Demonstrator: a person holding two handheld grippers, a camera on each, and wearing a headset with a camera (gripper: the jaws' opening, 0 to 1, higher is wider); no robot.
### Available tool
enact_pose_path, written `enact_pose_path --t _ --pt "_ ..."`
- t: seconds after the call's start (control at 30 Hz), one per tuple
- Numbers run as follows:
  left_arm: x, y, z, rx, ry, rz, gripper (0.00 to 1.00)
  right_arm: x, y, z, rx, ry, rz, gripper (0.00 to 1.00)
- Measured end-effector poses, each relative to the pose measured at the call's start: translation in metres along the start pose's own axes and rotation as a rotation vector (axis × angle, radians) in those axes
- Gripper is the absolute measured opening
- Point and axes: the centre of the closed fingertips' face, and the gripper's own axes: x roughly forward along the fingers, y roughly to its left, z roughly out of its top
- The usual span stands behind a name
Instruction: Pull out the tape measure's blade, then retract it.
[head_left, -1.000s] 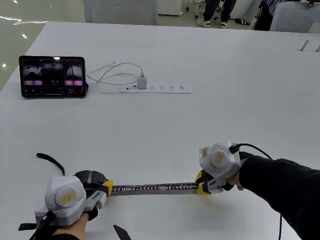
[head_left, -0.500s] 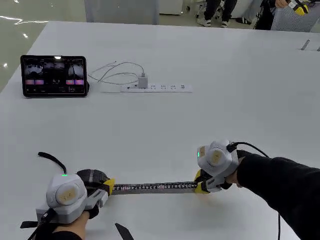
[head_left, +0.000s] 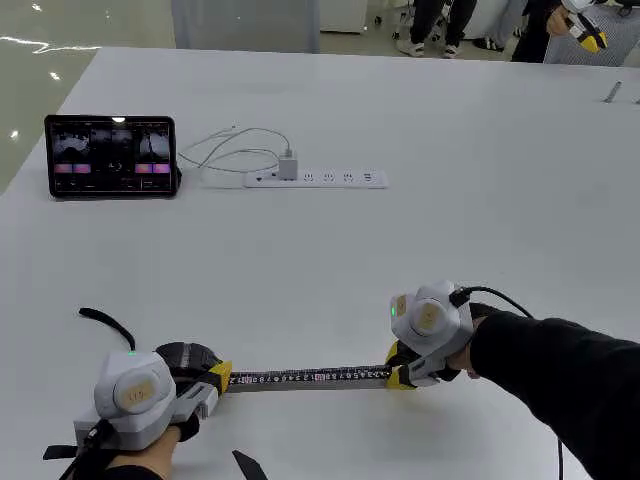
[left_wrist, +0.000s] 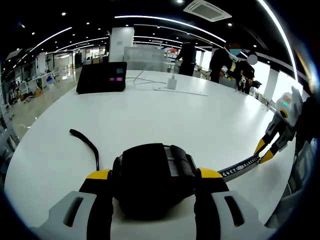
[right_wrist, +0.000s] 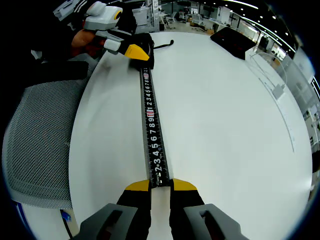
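Note:
The black tape measure (head_left: 188, 358) lies on the white table (head_left: 400, 240) at the near left, and my left gripper (head_left: 215, 382) is shut on its case. In the left gripper view the case (left_wrist: 152, 177) sits between the yellow-tipped jaws. The blade (head_left: 310, 377) stretches right along the table to my right gripper (head_left: 400, 373), which is shut on its end. The right gripper view shows the numbered blade (right_wrist: 151, 125) running from my right gripper (right_wrist: 160, 186) away to the case (right_wrist: 145, 49) and the left gripper (right_wrist: 127, 50). The right gripper (left_wrist: 267, 150) appears at the right of the left gripper view.
The measure's black strap (head_left: 105, 322) lies on the table to the left. A tablet (head_left: 112, 156) stands at the far left, with a white power strip (head_left: 315, 179) and a charger cable (head_left: 240, 140) beside it. A mesh chair (right_wrist: 35, 150) is at the table's near edge. People stand beyond the far edge.
The right gripper has drifted slightly left toward the case, so the exposed blade is a little shorter. The left gripper holds its place.

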Motion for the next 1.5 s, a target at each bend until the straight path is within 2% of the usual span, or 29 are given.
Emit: enact_pose_path --t 0.6,0.7,1.5 --pt "0.000 0.001 -0.001 -0.001 0.007 0.000 0.61 0.003 0.000 0.006 -0.024 0.000 0.010 0.09" --pt "0.000 0.001 -0.001 -0.002 0.008 -0.001 0.61 0.003 0.000 0.007 -0.046 -0.001 0.015 0.09" --pt "0.000 0.001 0.000 -0.005 0.012 0.000 0.61 0.008 0.000 0.015 -0.015 -0.002 0.017 0.09"
